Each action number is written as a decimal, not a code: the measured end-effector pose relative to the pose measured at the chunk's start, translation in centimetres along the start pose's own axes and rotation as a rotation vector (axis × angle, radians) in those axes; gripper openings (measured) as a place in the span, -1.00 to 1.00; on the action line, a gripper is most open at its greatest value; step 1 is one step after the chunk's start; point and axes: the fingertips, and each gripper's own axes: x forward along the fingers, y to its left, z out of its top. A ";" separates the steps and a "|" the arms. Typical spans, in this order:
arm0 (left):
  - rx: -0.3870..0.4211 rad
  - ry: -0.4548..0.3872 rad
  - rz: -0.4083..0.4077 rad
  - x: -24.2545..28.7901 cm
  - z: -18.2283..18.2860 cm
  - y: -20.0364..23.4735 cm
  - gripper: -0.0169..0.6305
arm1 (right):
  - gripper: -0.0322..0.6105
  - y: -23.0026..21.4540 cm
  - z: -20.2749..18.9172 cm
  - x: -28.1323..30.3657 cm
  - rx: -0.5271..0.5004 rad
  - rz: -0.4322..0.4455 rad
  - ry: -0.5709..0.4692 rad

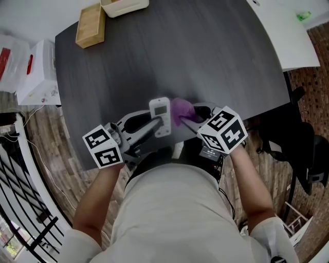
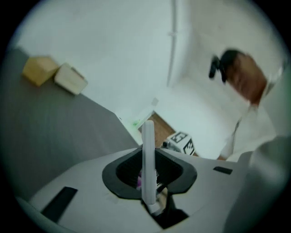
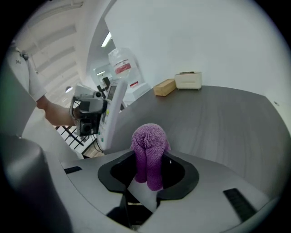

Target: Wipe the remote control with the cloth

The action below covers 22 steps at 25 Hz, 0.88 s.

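A white remote control (image 1: pixel 160 116) with a small screen is held up over the near edge of the dark table (image 1: pixel 205 56). My left gripper (image 1: pixel 154 123) is shut on it; in the left gripper view the remote (image 2: pixel 148 164) stands edge-on between the jaws. My right gripper (image 1: pixel 188 119) is shut on a folded purple cloth (image 1: pixel 181 109), which sits right beside the remote's right edge. In the right gripper view the cloth (image 3: pixel 149 154) bulges from the jaws, and the remote (image 3: pixel 111 113) stands a little to its left.
A wooden box (image 1: pixel 91 24) and a cream tray (image 1: pixel 125 6) stand at the table's far left corner. White containers (image 1: pixel 36 72) sit left of the table. A white table (image 1: pixel 285 31) and a dark chair (image 1: pixel 293 144) are at the right.
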 end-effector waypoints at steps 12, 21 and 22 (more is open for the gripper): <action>-0.593 -0.398 -0.276 -2.2 3.0 1.3 -0.68 | -0.47 -0.1 4.4 -2.4 0.175 0.093 -0.257; -0.634 -0.401 -0.236 -1.8 3.0 2.3 -0.68 | -0.47 0.9 12.2 -3.4 0.075 0.154 -0.393; -0.637 -0.408 -0.229 -1.7 3.1 2.4 -0.68 | -0.47 1.3 12.3 -3.1 0.060 0.160 -0.391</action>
